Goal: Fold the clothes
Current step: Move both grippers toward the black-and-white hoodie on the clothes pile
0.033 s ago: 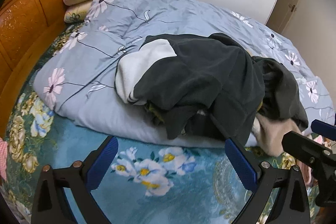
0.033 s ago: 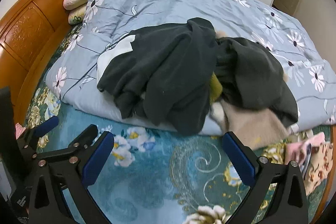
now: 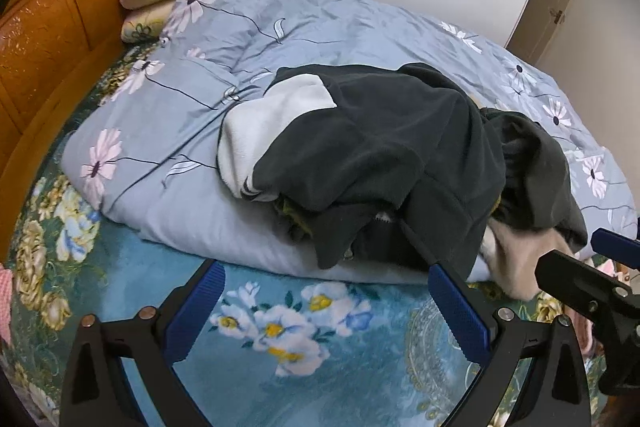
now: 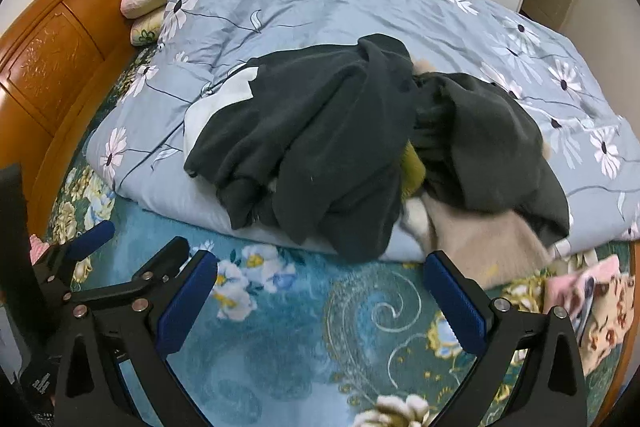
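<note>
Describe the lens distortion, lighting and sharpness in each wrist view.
Left wrist view: strong fisheye bend, dark vignette corners, the headboard curving; flat even room light; the left gripper slightly soft. Right wrist view: same curvature, a faint sheen on the headboard; the pile of clothes sharp, the right gripper softer.

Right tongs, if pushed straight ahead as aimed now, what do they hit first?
Probably the hanging edge of the dark garment at the front of the pile; the right tongs are open over bare bedsheet. Depth is uncertain.
</note>
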Action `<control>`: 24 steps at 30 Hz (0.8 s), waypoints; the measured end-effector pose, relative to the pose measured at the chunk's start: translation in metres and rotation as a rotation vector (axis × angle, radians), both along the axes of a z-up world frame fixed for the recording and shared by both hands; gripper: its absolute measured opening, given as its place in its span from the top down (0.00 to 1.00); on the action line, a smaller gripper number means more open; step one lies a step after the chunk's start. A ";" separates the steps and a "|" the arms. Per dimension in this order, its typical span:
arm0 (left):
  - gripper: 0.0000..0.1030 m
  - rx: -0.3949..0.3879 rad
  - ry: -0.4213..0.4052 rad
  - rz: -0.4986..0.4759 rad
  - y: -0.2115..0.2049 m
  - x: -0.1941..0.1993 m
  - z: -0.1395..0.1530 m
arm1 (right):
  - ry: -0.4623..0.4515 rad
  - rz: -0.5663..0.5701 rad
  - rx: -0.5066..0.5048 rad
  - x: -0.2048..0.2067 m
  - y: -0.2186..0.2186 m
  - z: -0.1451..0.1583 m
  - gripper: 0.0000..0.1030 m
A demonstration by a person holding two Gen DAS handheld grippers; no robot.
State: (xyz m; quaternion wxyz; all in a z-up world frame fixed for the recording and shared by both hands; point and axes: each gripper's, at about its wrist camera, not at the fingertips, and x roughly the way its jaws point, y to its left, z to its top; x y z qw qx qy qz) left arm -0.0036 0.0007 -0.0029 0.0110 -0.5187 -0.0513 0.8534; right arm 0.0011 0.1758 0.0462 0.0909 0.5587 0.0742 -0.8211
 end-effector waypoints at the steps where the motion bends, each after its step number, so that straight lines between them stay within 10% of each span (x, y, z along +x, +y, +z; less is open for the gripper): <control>1: 0.00 0.003 0.007 0.002 0.000 -0.002 -0.002 | 0.002 -0.003 0.000 0.000 0.000 0.000 0.00; 24: 0.00 0.082 0.095 0.010 -0.015 -0.034 -0.038 | 0.094 0.025 0.067 -0.046 -0.019 -0.030 0.00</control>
